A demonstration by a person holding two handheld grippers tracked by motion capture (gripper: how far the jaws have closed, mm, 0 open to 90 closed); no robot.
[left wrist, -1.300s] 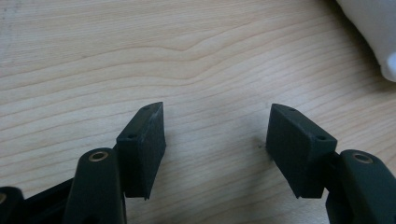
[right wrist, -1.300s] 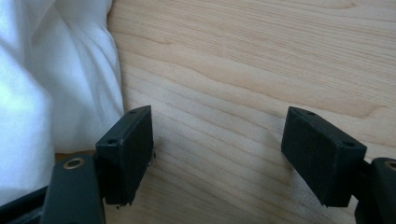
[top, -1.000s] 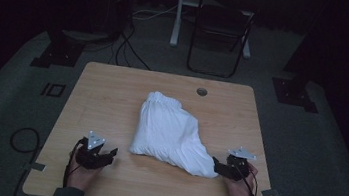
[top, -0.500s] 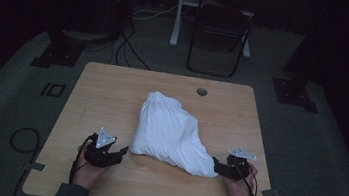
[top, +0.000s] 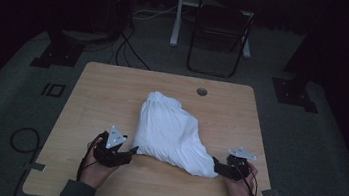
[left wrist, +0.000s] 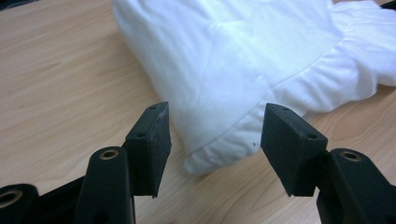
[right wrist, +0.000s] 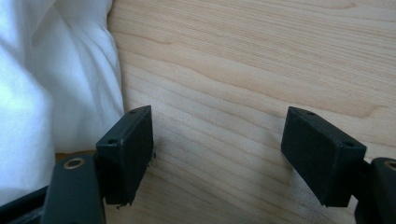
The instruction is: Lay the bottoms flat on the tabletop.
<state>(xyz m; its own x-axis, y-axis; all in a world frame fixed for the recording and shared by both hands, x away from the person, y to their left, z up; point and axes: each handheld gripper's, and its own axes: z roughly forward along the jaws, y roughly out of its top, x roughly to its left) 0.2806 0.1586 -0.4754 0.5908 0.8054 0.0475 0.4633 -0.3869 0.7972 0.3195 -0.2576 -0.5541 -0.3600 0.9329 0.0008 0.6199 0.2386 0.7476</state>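
A crumpled white cloth [top: 169,127] lies in a heap on the middle of the wooden table [top: 113,90]. My left gripper [top: 128,154] sits at the cloth's near left corner. In the left gripper view that gripper [left wrist: 217,114] is open, its jaws have just been closing a little, and the hemmed corner of the cloth [left wrist: 243,56] lies between them without touching the pads. My right gripper [top: 215,163] rests at the cloth's near right tip. Its jaws [right wrist: 219,116] stand wide open over bare wood, with the cloth [right wrist: 37,93] beside the left pad.
A round cable hole [top: 202,91] marks the table's far edge. Behind the table stands a dark folding chair [top: 219,28]. Black stand bases [top: 57,51] [top: 294,92] and cables [top: 21,139] lie on the grey carpet around the table.
My left gripper has moved right and up from the bare near-left table to the cloth's corner. The right gripper and the cloth have kept still.
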